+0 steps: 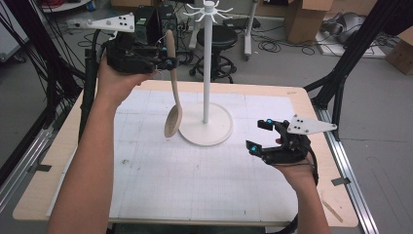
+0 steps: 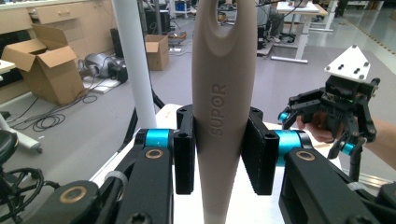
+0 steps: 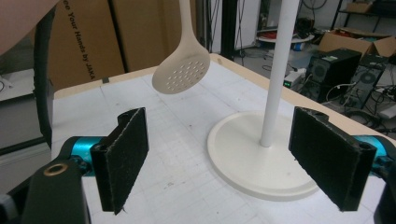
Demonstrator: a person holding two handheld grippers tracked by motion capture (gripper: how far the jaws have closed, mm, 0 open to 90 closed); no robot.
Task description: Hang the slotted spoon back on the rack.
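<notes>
A beige slotted spoon [image 1: 173,100] hangs upright above the table, bowl down, its handle [image 2: 224,102] marked SUPOR and pierced by a hole at the top. My left gripper [image 1: 168,62] is shut on that handle, raised left of the white stand's pole [image 1: 207,63]. The stand has a round base [image 1: 207,130] and hooks at its top [image 1: 208,9]. My right gripper [image 1: 259,135] stands open low at the right of the base, nothing between its pads [image 3: 123,156]. From there the spoon's perforated bowl [image 3: 182,72] hangs ahead, left of the pole [image 3: 280,70].
A white gridded mat [image 1: 195,165] covers the wooden table [image 1: 58,161]. A black stool [image 1: 216,44] stands behind the table's far edge. Cardboard boxes [image 1: 304,17] and cables lie on the floor beyond. A thin wooden stick [image 1: 332,208] lies at the table's right front corner.
</notes>
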